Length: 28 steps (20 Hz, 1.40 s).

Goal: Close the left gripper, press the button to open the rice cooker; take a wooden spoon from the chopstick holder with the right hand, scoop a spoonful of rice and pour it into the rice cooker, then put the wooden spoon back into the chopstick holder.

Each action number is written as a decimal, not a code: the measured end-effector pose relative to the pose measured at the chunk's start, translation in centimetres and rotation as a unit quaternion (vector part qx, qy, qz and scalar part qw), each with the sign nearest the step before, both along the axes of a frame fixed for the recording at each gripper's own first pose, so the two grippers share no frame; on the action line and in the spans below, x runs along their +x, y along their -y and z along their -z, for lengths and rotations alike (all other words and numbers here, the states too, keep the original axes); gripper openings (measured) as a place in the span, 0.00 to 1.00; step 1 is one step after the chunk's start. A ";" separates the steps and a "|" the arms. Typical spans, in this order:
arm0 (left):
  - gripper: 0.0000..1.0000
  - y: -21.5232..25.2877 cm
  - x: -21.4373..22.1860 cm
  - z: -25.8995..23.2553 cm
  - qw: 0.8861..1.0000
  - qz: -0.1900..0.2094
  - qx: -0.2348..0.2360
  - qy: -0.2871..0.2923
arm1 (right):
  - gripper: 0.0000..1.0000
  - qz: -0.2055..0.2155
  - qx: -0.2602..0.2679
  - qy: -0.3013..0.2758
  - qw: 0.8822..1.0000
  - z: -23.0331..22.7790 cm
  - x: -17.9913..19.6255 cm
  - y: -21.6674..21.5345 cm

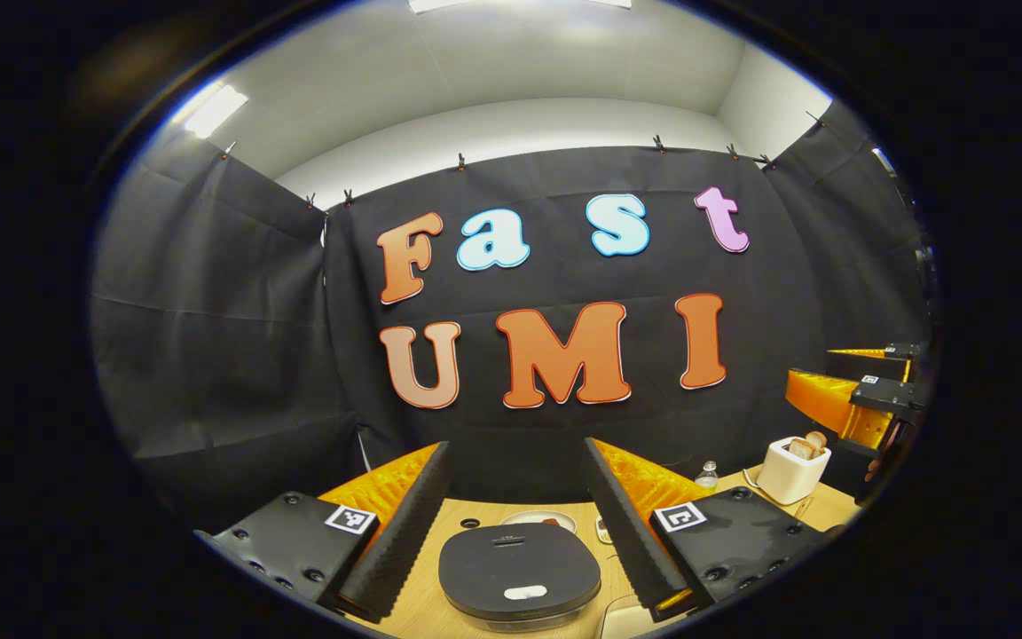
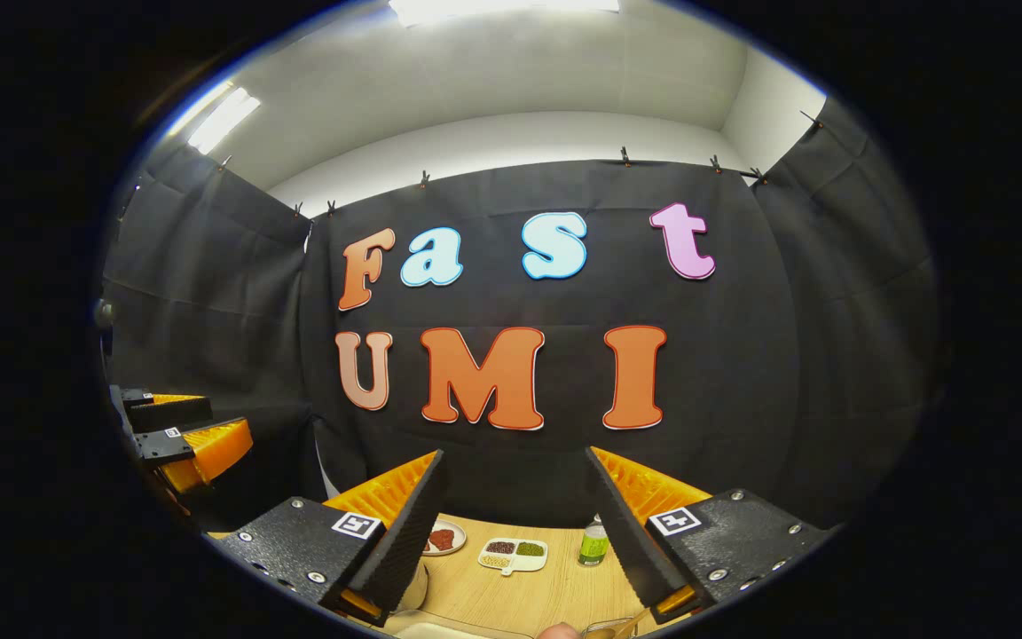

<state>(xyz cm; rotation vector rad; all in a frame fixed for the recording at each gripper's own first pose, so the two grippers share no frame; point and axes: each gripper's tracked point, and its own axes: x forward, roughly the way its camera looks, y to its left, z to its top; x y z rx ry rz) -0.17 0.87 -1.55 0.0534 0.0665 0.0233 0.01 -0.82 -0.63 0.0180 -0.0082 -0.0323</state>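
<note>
The black rice cooker sits on the wooden table with its lid down, directly below and ahead of my left gripper. A pale oval button shows on the near part of the lid. The left gripper is open and holds nothing. My right gripper is also open and empty, raised above the table. Each gripper appears at the side of the other's view: the right one and the left one, both raised.
A small plate lies behind the cooker. A white toaster with bread and a clear bottle stand to the right. Ahead of the right gripper are a plate of red food, a divided tray of beans and a green bottle.
</note>
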 end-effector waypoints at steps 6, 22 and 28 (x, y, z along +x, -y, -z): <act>0.07 0.9 0.6 3.8 0.997 0.011 0.024 -0.069 | 0.94 0.012 -0.004 -0.007 1.000 0.6 -0.3 1.3; 0.05 -3.3 1.9 17.0 0.926 0.004 0.006 -0.379 | 0.94 0.029 -0.028 -0.032 0.999 2.2 0.0 3.5; 0.05 -4.0 2.6 21.2 0.863 0.019 -0.070 -0.501 | 0.94 0.040 -0.034 -0.058 0.997 3.8 -0.1 4.8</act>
